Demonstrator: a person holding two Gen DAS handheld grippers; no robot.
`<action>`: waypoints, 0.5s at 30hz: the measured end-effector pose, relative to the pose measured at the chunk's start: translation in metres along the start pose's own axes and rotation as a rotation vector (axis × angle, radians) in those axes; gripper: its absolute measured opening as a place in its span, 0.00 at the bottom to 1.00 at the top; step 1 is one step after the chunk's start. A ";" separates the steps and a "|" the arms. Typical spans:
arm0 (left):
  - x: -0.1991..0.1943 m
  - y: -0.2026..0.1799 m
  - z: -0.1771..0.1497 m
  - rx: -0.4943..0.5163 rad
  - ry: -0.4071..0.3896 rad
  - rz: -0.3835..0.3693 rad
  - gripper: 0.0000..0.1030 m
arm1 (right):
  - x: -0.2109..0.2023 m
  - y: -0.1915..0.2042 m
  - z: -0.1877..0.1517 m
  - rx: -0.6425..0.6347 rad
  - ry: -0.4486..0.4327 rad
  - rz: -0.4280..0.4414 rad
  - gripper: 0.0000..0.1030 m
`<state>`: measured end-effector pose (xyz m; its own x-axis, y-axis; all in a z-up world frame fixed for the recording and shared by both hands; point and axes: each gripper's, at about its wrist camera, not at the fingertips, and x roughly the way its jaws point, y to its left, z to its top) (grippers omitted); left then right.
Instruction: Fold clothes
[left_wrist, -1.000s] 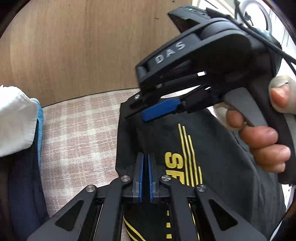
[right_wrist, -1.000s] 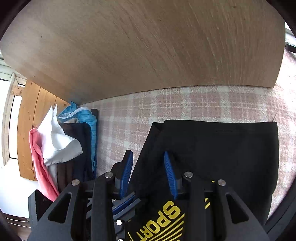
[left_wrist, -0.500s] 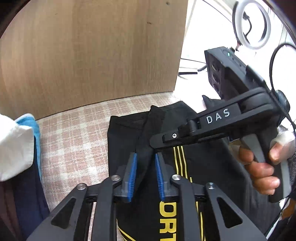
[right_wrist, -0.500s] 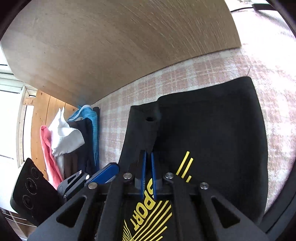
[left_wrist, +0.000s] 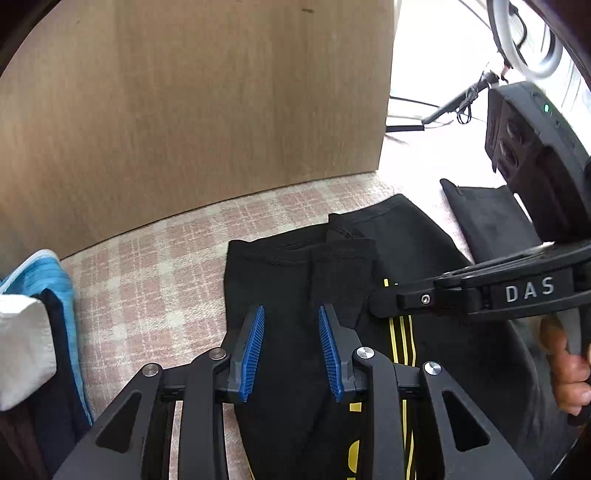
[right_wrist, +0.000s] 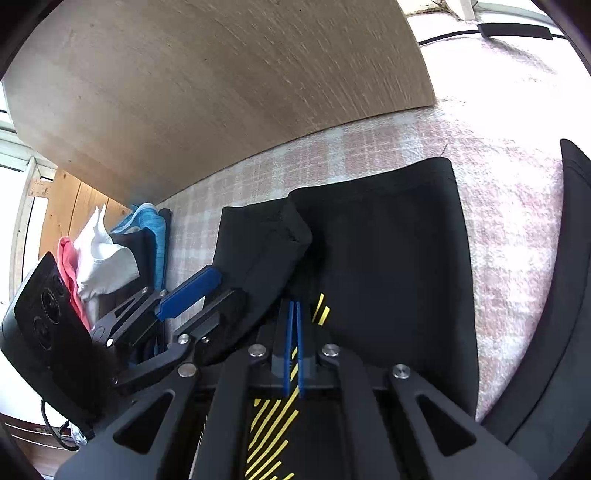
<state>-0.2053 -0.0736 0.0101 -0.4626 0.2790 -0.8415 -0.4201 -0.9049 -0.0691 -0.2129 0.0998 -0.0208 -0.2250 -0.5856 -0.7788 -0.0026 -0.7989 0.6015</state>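
A black shirt (left_wrist: 295, 273) with yellow print lies flat on the pink checked cloth (left_wrist: 155, 280). One sleeve (right_wrist: 266, 236) is folded inward over the body. In the left wrist view my left gripper (left_wrist: 291, 310) hovers over that folded sleeve, open, with nothing between its blue pads (left_wrist: 253, 347). My right gripper (left_wrist: 373, 301) reaches in from the right and touches the sleeve's inner edge. The right wrist view shows the right gripper (right_wrist: 293, 304) shut, its pads pinching black fabric beside the yellow stripes. The open left gripper (right_wrist: 229, 284) sits just left of it.
A pile of clothes (right_wrist: 107, 254), white, blue, navy and pink, lies at the left edge. A wooden board (left_wrist: 184, 110) stands right behind the cloth. Another dark garment (left_wrist: 487, 218) lies to the right. A hand (left_wrist: 569, 373) holds the right gripper's handle.
The left gripper went from shut to wide open and let go of the shirt. The right gripper shut on the sleeve fabric and swung over to the right side.
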 end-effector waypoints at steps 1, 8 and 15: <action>0.001 -0.003 0.000 0.015 -0.001 0.004 0.29 | -0.002 -0.001 -0.001 0.000 -0.002 -0.003 0.01; -0.007 0.003 -0.002 0.004 -0.032 0.184 0.00 | -0.020 -0.011 -0.002 0.015 -0.024 0.026 0.05; -0.038 0.069 -0.006 -0.271 -0.058 0.389 0.05 | -0.036 -0.019 -0.003 0.027 -0.043 0.054 0.07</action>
<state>-0.2125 -0.1485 0.0340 -0.5913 -0.0870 -0.8017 0.0086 -0.9948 0.1016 -0.2016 0.1360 -0.0047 -0.2672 -0.6211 -0.7368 -0.0150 -0.7618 0.6476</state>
